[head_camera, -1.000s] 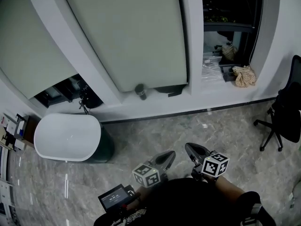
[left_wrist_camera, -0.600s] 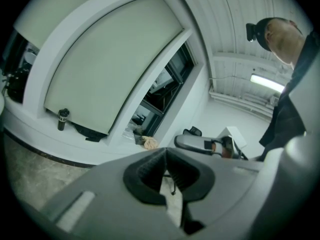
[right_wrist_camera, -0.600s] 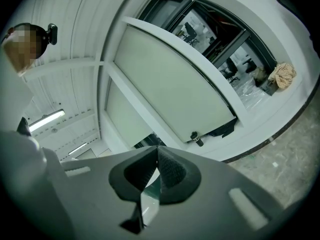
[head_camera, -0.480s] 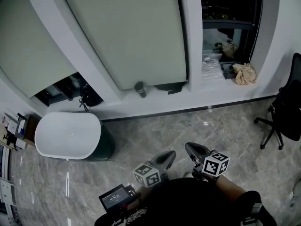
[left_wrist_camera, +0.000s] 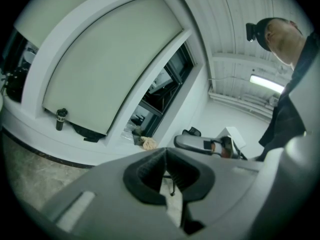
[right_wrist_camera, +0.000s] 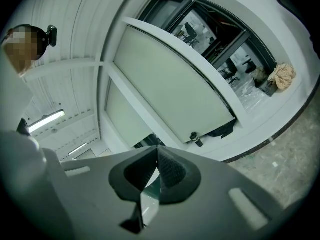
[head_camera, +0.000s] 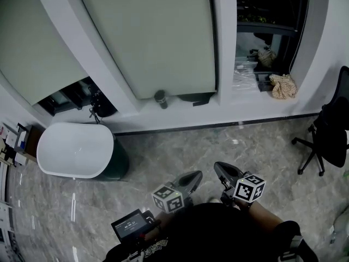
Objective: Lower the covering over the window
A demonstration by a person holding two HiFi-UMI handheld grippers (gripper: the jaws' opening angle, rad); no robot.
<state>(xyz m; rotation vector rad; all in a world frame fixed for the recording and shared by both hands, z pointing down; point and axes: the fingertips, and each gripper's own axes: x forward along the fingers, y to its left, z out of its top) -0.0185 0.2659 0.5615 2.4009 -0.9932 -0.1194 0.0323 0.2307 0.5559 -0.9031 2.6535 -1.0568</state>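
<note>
The left hand-held gripper and right hand-held gripper are seen shut and empty at lower centre, well apart from the pale blind at upper centre. Light, limp fabric is expected, best gripped at its stiffer bottom edge.

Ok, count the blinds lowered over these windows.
2. The middle blind hangs nearly to the sill; the left blind stops higher, leaving a dark gap below. The right window shows no blind, though one may be rolled up out of view.
</note>
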